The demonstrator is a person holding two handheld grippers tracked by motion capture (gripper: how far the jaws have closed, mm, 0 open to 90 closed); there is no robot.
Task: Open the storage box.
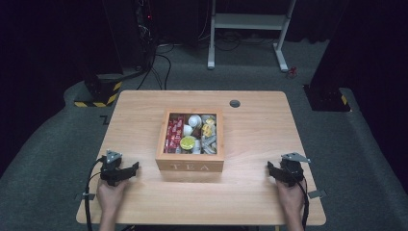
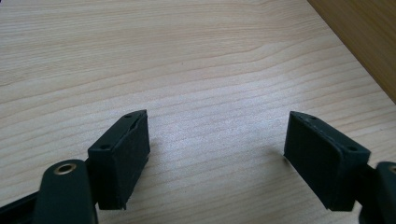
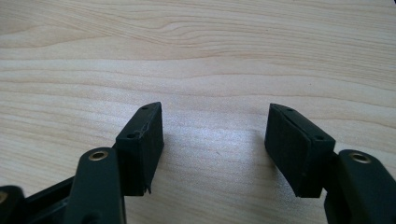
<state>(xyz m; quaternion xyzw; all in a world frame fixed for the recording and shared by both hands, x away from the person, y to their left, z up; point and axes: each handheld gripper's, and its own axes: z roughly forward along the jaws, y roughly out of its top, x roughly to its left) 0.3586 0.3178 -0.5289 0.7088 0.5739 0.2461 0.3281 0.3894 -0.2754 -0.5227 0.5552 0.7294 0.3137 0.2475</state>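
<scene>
1. The table (image 1: 144, 202) is the biggest thing here, one pale wood top, bare along my near edge where my two hands rest.
2. One wooden box (image 1: 189, 166) marked TEA sits in the middle, lid off, well apart from both grippers. I judge it stands open and centred so either hand can reach in.
3. My left gripper (image 1: 132, 169) rests low on the table to the left of the box, jaws spread wide with nothing between them; its own view shows bare wood in the gap (image 2: 217, 140) and a corner of the box at upper right.
4. My right gripper (image 1: 271, 168) mirrors it on the right, also spread and empty (image 3: 215, 135). Both look parked, ready to start.
5. Inside the box: red packets (image 1: 172, 135) at the left, white cups (image 1: 194, 120), one yellow-lidded cup (image 1: 187, 142); I cannot count the small ones exactly.
</scene>
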